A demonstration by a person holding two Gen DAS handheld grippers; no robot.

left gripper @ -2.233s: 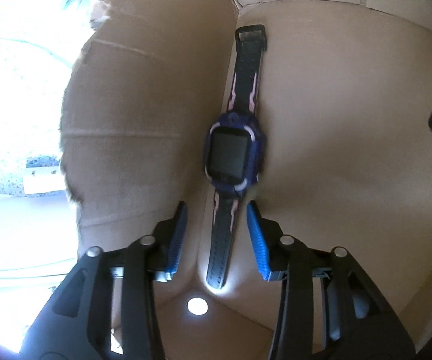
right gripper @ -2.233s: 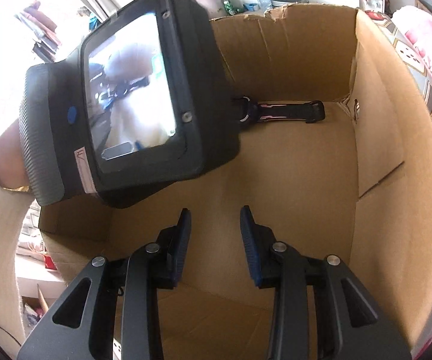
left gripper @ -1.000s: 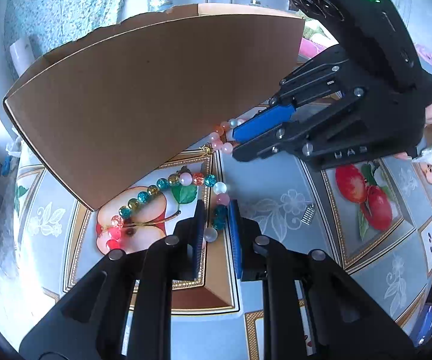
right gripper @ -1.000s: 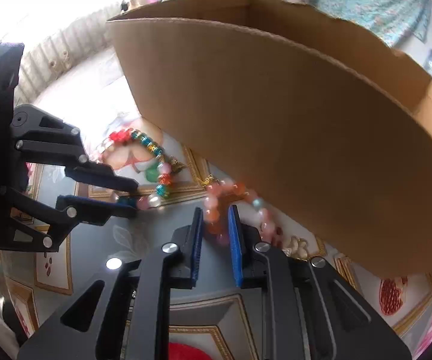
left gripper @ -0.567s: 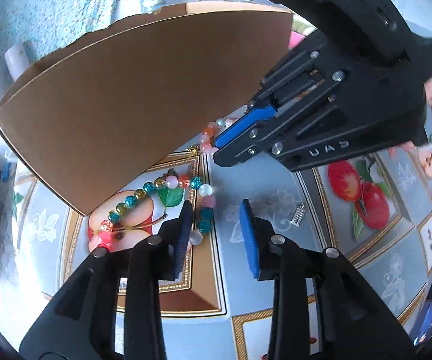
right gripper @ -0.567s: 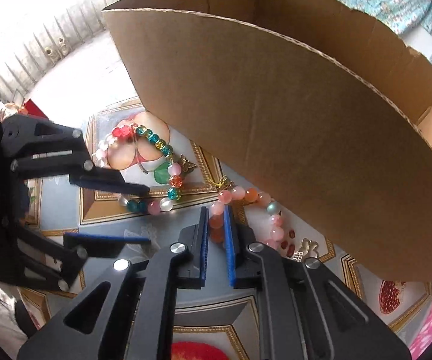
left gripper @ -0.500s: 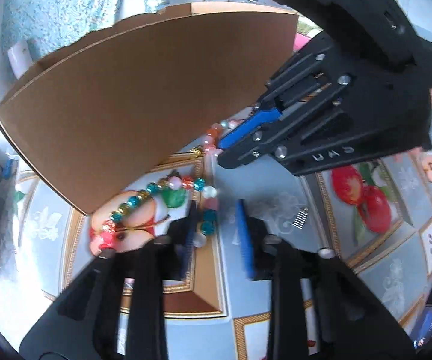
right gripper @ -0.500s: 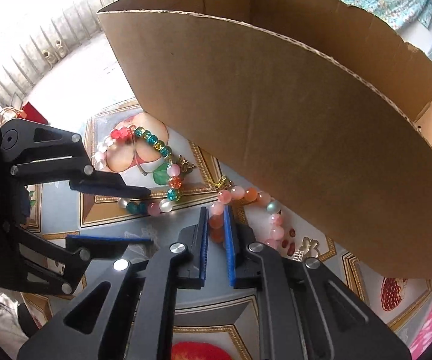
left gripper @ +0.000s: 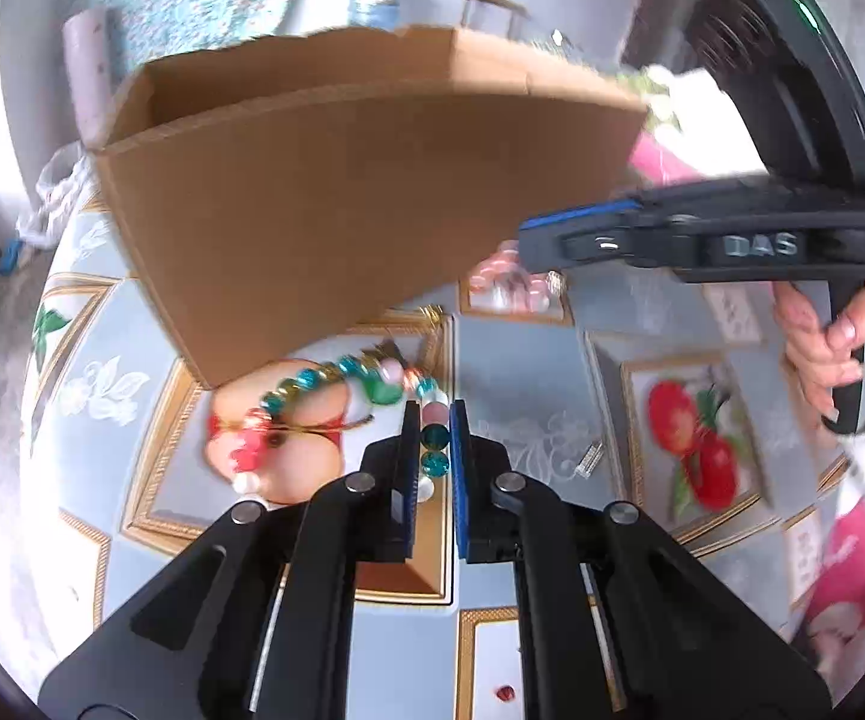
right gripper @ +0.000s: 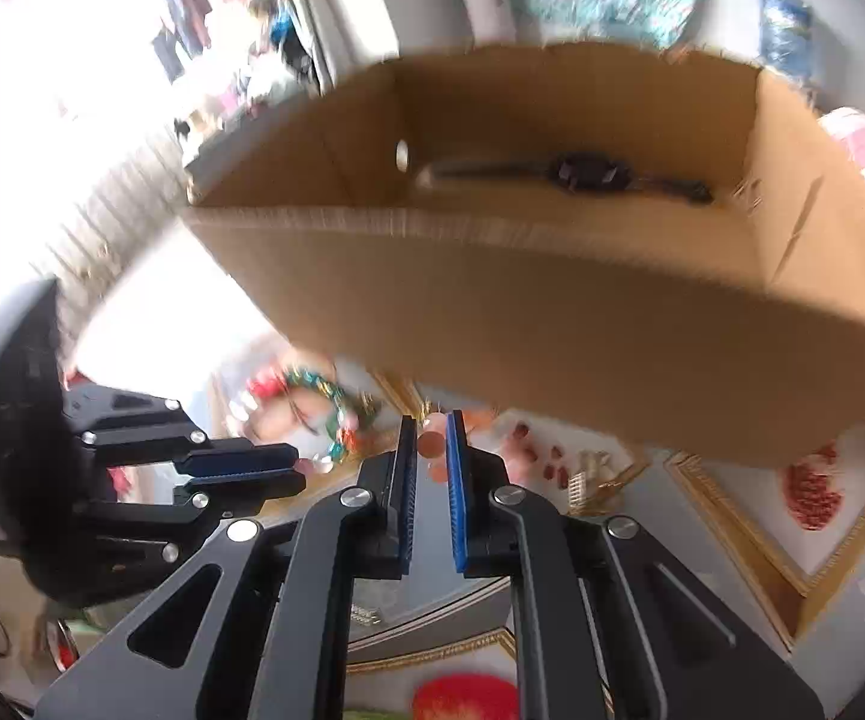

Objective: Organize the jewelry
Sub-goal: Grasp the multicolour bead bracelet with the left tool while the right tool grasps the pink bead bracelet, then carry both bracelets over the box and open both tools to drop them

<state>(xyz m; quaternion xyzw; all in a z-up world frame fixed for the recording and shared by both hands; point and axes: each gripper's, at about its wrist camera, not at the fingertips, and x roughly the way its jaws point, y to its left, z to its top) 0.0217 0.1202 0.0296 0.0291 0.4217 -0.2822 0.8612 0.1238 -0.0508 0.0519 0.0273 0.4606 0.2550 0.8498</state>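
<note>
Both tools are nearly closed: left gripper [left gripper: 434,420] pinches the multicolored bracelet [left gripper: 336,387], its jaws having just narrowed. Right gripper [right gripper: 431,441] pinches the pink bracelet [right gripper: 432,443]. One watch [right gripper: 588,171] lies in one cardboard box [right gripper: 552,300].

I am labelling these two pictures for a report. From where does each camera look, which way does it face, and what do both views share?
Left wrist view: sits on the left tool, facing down and forward at the multicoloured bead bracelet that it grips; a hand holds the right tool.
Right wrist view: sits on the right tool, facing the cardboard box, with pink beads between its pads; a watch lies inside the box.
Shared: the box, the patterned tablecloth, the bracelet, each other's tool.
</note>
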